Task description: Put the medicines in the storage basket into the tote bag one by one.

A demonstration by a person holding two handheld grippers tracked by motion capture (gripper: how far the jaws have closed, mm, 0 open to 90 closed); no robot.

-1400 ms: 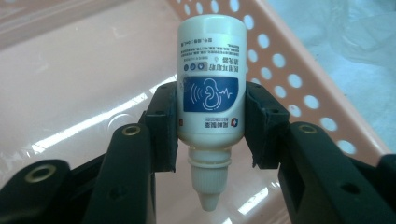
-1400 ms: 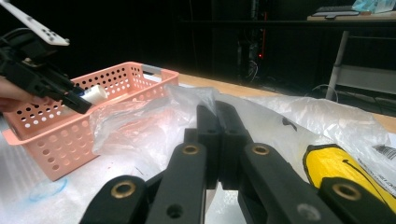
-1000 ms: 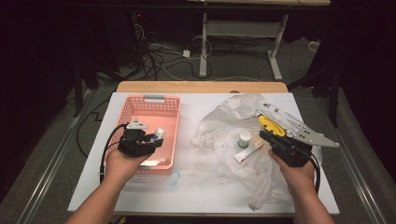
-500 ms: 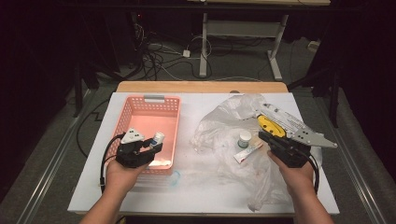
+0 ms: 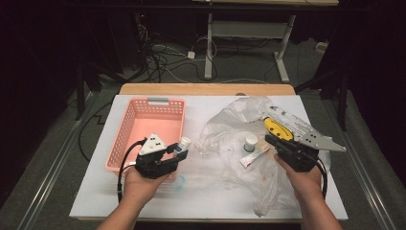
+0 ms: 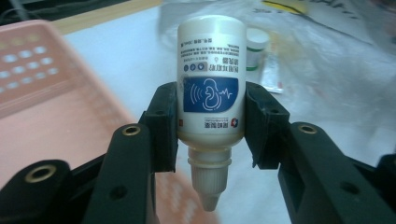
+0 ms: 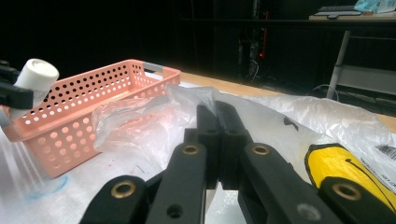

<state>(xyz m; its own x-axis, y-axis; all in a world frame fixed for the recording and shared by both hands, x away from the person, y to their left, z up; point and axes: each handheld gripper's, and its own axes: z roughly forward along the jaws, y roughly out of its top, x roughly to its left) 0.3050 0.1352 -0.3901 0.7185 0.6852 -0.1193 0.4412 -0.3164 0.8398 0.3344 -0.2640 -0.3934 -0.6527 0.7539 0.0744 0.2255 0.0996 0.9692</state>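
My left gripper (image 5: 178, 149) is shut on a white dropper bottle (image 6: 211, 88) with a blue ear label, held by its body with the nozzle pointing back at the camera. It hovers at the near right corner of the pink basket (image 5: 143, 120). From the right gripper view the bottle (image 7: 35, 77) shows at the far left, beside the basket (image 7: 93, 102). My right gripper (image 7: 218, 114) has its jaws pressed together at the edge of a crumpled clear plastic bag (image 5: 230, 143). Whether film is pinched between them is unclear.
On the bag lie a small white jar (image 5: 250, 142), a flat tube (image 5: 253, 155) and a yellow object (image 5: 276, 128). The white table top (image 5: 206, 201) ends in a wooden strip at the far edge. Desk legs and cables are on the floor beyond.
The left gripper has carried the bottle right and a little nearer, from over the basket to its near right corner. The right gripper has stayed put.
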